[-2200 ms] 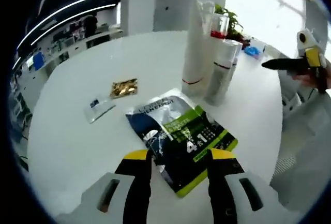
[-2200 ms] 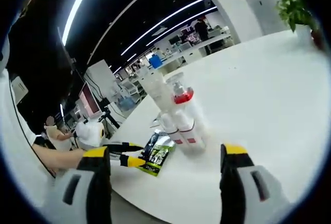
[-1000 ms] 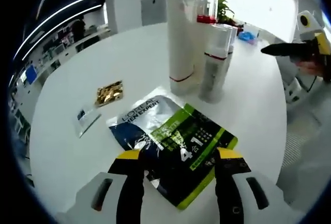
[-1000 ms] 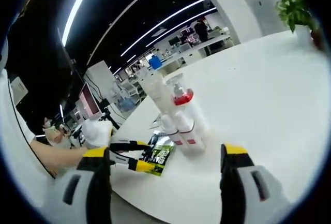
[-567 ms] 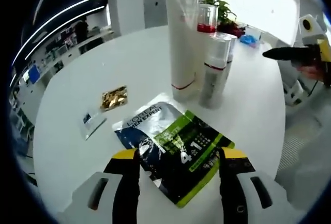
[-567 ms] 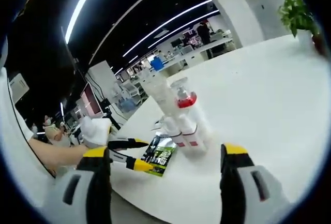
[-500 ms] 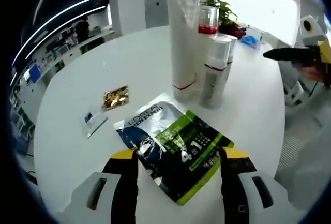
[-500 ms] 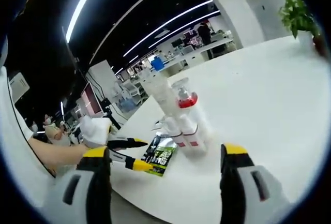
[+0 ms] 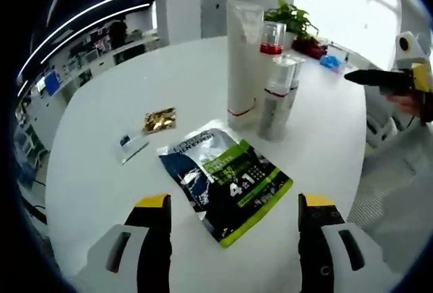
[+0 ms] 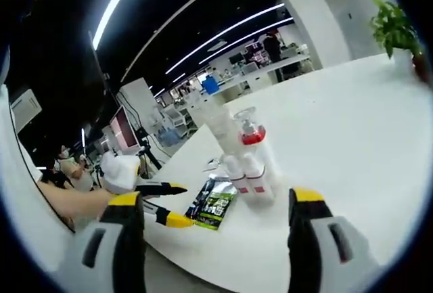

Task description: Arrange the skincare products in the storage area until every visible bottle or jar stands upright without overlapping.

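Left gripper view: tall tube (image 9: 242,63) and bottles (image 9: 275,97) upright ahead of wide-open, empty left claw (image 9: 233,201) (right claw (image 10: 216,201) likewise), sachet (image 9: 225,179) flat between, seemingly nearly done.

upright bottles (image 10: 249,164), flat sachet (image 10: 214,206) beside
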